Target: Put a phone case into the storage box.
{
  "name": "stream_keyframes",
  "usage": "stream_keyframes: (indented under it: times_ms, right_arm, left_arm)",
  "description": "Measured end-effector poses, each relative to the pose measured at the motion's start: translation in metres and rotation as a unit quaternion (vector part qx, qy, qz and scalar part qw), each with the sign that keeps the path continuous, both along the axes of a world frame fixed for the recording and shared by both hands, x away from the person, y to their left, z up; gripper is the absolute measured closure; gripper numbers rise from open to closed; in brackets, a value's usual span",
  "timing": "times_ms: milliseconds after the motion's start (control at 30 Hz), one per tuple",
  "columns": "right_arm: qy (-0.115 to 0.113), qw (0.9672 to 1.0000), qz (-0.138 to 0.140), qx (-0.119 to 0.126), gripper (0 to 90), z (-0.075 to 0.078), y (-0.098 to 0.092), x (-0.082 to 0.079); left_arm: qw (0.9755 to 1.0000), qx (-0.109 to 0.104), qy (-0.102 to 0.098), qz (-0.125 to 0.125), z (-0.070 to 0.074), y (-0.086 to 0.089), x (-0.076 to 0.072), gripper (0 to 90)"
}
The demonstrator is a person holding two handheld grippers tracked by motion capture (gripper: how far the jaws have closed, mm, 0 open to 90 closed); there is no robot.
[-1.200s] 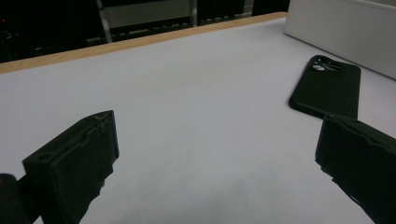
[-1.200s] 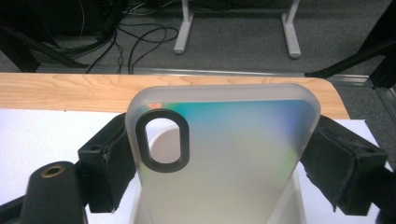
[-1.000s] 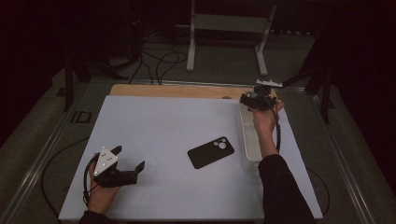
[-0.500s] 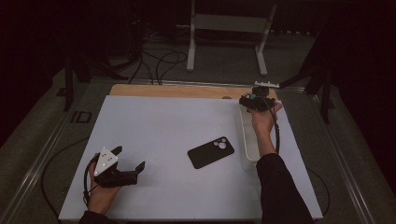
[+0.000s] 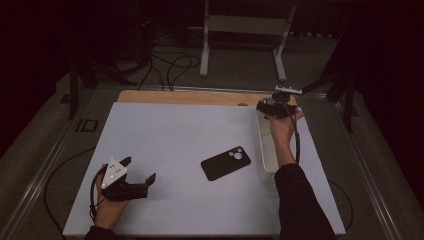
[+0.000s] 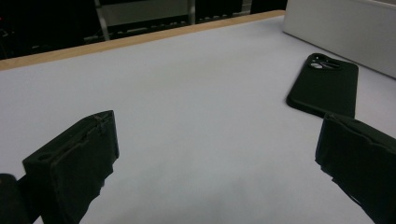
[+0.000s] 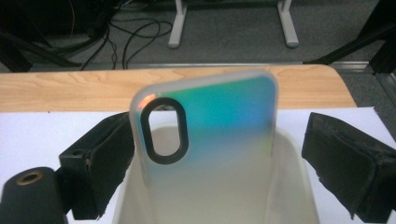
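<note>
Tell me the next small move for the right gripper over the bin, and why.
Probably close the right gripper on the iridescent phone case. The case stands upright in the white bin between the open jaws, with a clear gap on the right side, so nothing is held yet. The left gripper sits open near the black phone.

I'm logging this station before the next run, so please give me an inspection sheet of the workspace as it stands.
Surface: white mat over a wooden table, bare apart from the items below.
Job's things: black phone flat on the mat; translucent iridescent phone case upright in a white bin at the mat's right side.
Clutter: nothing seen.
Grippers: left gripper open, low over the mat's near-left; right gripper open, its jaws either side of the case, gaps showing.
Cables: one trails from each gripper; more on the floor beyond.
Surroundings: dark; a white stand behind the table.
</note>
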State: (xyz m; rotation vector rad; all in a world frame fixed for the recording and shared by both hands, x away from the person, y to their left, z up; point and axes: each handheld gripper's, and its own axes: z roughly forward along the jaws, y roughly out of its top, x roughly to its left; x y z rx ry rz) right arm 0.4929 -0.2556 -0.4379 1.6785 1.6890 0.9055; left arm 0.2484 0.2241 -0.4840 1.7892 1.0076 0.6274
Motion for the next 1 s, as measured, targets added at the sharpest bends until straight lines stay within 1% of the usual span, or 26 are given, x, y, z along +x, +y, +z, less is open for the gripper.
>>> stream_keyframes:
  times_ms: [67,167,267,500,633,800,1000]
  right_arm:
    - [-0.006,1.0000,-0.001,-0.001,9.4,0.002,-0.001,-0.001]
    - [-0.009,0.9999,0.002,0.005,9.4,0.004,-0.003,-0.001]
    - [-0.010,0.9999,0.004,0.004,9.5,0.005,-0.003,-0.002]
    - [-0.013,0.9997,0.021,0.002,9.5,0.009,-0.004,-0.006]
    - [-0.019,0.9994,0.027,0.008,9.5,0.012,-0.004,-0.010]
    - [-0.025,0.9985,0.048,0.005,9.7,0.018,-0.002,-0.015]
    - [-0.032,0.9968,0.072,0.014,9.7,0.023,0.003,-0.025]
  left_arm:
    - [1.0000,0.000,-0.001,0.000,0.000,0.000,0.000,0.3]
    - [1.0000,0.001,0.000,-0.001,0.000,0.000,0.000,0.3]
    - [1.0000,0.000,-0.001,0.000,0.000,0.000,0.000,0.3]
    - [1.0000,0.002,-0.001,-0.001,0.000,-0.001,-0.001,0.2]
    - [1.0000,0.002,-0.001,-0.001,0.000,0.000,-0.001,0.3]
    - [1.0000,0.001,-0.001,0.000,0.000,0.000,-0.001,0.3]
    - [1.0000,0.002,0.000,-0.001,0.000,-0.001,-0.001,0.3]
